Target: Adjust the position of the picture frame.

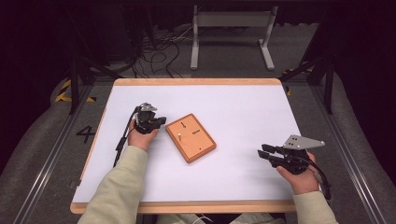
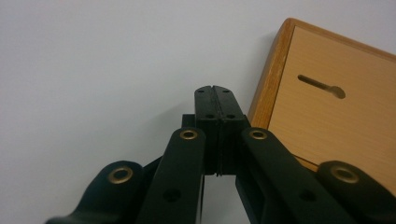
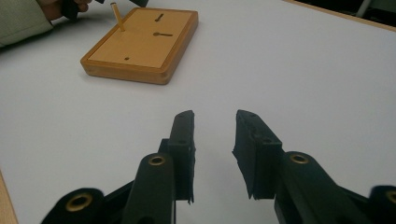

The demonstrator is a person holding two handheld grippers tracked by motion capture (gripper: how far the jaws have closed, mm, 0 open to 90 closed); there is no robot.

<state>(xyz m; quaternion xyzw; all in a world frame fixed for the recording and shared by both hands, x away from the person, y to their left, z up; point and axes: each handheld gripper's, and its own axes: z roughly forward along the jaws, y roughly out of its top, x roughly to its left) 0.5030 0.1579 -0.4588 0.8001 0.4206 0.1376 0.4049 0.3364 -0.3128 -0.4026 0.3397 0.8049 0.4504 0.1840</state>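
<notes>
The wooden board (image 1: pixel 190 137) serves as the landmark: a flat, orange-brown rectangle with rounded corners, lying turned at an angle on the white worktop (image 1: pixel 233 107), a little left of the worktop's middle.

Just to the left of the board, the left hand-held gripper (image 1: pixel 161 121) is held low over the worktop by the person's left hand (image 1: pixel 141 136), in a pale sleeve (image 1: pixel 119 186). Its tips point at the board's near left corner and lie just beside it. In the left gripper view the two black jaws are pressed flat together with nothing between them, their tips right next to the board's rounded edge (image 2: pixel 268 84); whether they touch it cannot be told.

On the board's top face a thin wooden peg (image 3: pixel 117 17) stands up near the left side, leaning slightly. A keyhole-shaped slot (image 3: pixel 162 34) and a second short slot (image 3: pixel 159 17) are cut into the face, and a small round hole (image 3: pixel 126 59) sits near the edge closest to the right hand-held gripper.

Well to the right of the board and nearer the person, the right hand-held gripper (image 1: pixel 261 153) is held in the right hand (image 1: pixel 303 179), a grey three-cornered plate (image 1: pixel 301 141) on top. Its jaws stand parted with a moderate gap, empty, aimed over bare worktop toward the board.
</notes>
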